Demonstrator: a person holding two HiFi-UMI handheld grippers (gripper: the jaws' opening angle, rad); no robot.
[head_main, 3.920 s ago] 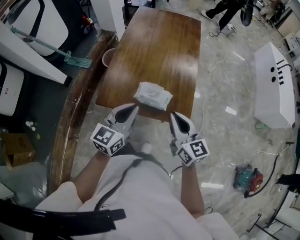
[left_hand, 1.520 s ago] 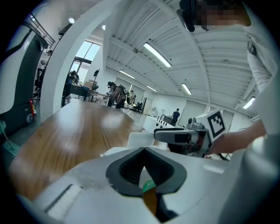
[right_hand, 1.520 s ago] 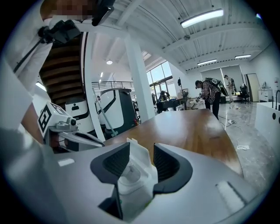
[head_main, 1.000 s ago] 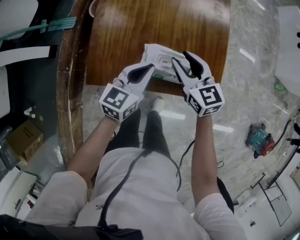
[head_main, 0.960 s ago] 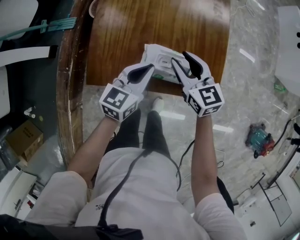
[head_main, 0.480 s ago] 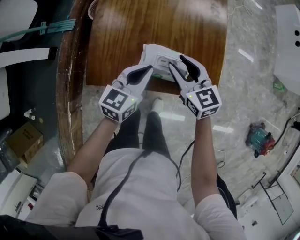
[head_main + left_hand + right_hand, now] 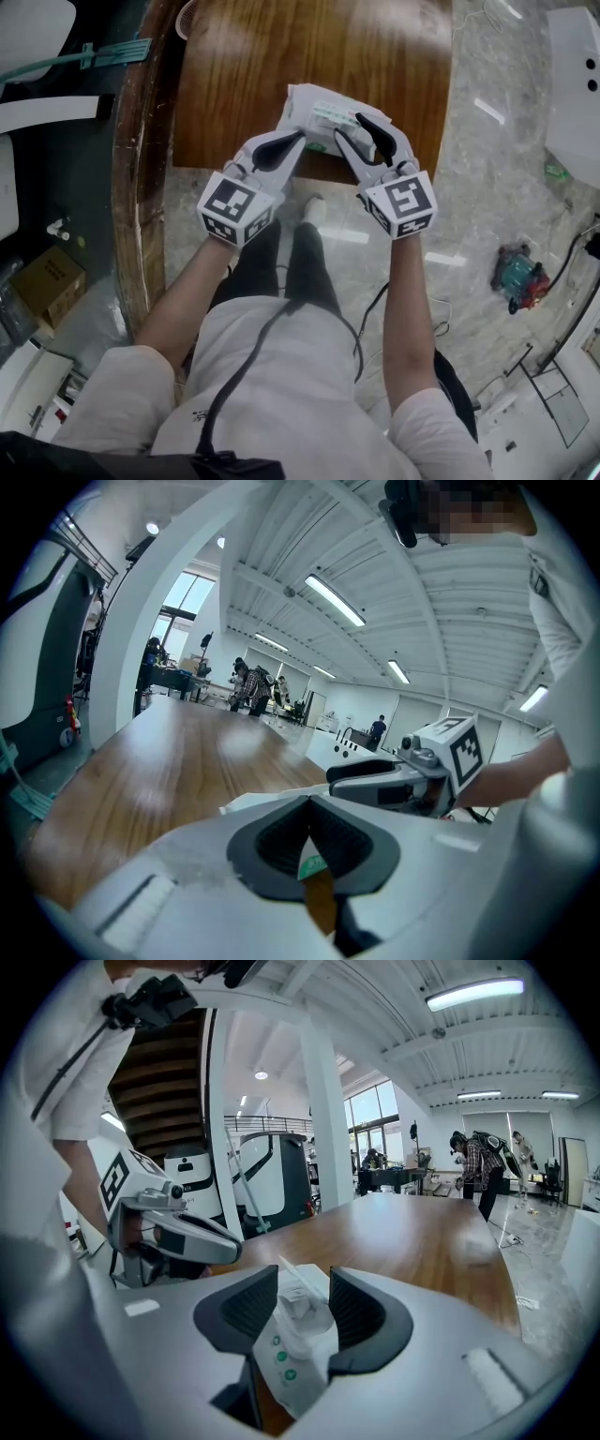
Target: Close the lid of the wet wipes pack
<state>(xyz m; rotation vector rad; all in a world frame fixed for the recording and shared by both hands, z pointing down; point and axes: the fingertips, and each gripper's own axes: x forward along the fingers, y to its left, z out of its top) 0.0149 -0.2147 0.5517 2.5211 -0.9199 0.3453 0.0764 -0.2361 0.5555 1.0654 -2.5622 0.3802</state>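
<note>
The wipes pack (image 7: 317, 111) is held up at the near edge of the table (image 7: 281, 47), with the left tongs (image 7: 296, 138) pinching its thin edge and the right tongs (image 7: 350, 126) squeezing its end, so I think one must next let go and press the lid down.

Open-plan lab or workshop; ceiling strip lights (image 7: 473, 993), big white machines (image 7: 572, 84), people (image 7: 248, 682) working at distant benches.
</note>
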